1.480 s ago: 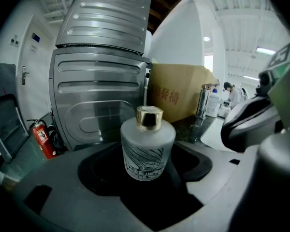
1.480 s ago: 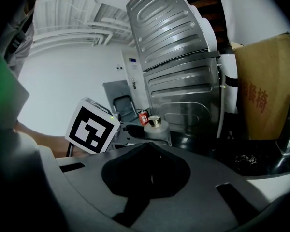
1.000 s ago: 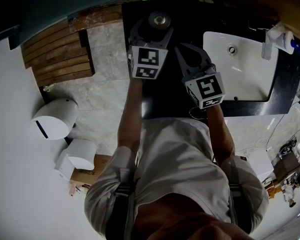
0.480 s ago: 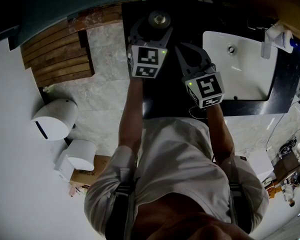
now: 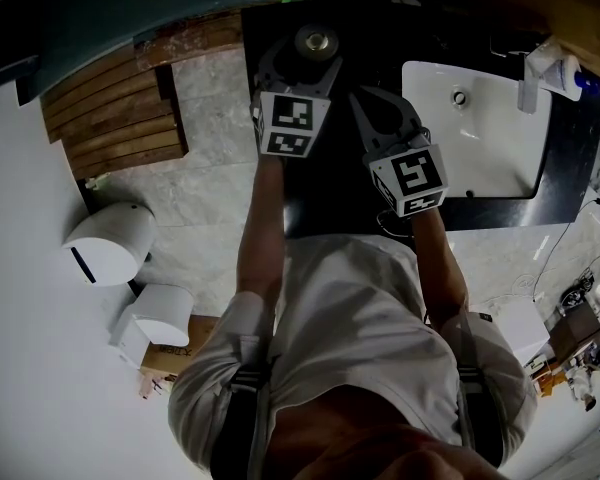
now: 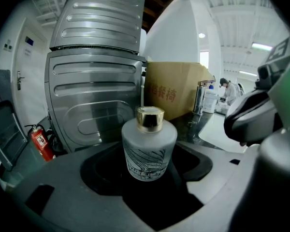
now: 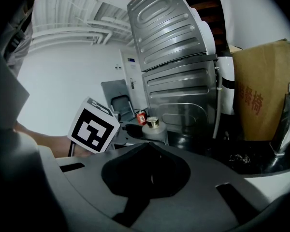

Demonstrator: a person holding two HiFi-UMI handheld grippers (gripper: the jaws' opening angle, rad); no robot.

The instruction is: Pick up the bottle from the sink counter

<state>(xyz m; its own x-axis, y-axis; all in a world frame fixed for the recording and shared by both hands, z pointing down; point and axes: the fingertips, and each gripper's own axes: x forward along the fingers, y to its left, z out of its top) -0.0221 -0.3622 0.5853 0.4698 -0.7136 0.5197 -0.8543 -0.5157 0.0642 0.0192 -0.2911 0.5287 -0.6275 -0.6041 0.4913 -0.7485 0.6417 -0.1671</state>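
A squat frosted-glass bottle point(image 6: 149, 151) with a gold cap and dark line markings sits between the jaws of my left gripper point(image 6: 150, 146). The jaw tips lie against both of its sides. In the head view the bottle point(image 5: 317, 40) shows at the far left end of the black sink counter point(image 5: 330, 193), inside the left gripper point(image 5: 313, 52). Whether its base rests on the counter is hidden. My right gripper point(image 5: 363, 96) hovers just right of it, shut and empty. The right gripper view shows the bottle point(image 7: 153, 129) beyond the closed right gripper point(image 7: 147, 145).
A white sink basin point(image 5: 480, 133) is set into the counter on the right, with a white dispenser point(image 5: 542, 68) at its far edge. A ribbed metal panel point(image 6: 94, 100) and a cardboard box point(image 6: 176, 93) stand behind the bottle. On the floor lie a wooden slat mat point(image 5: 115, 108) and white bins point(image 5: 110, 238).
The head view has shifted slightly. Both grippers and the bottle keep the same places.
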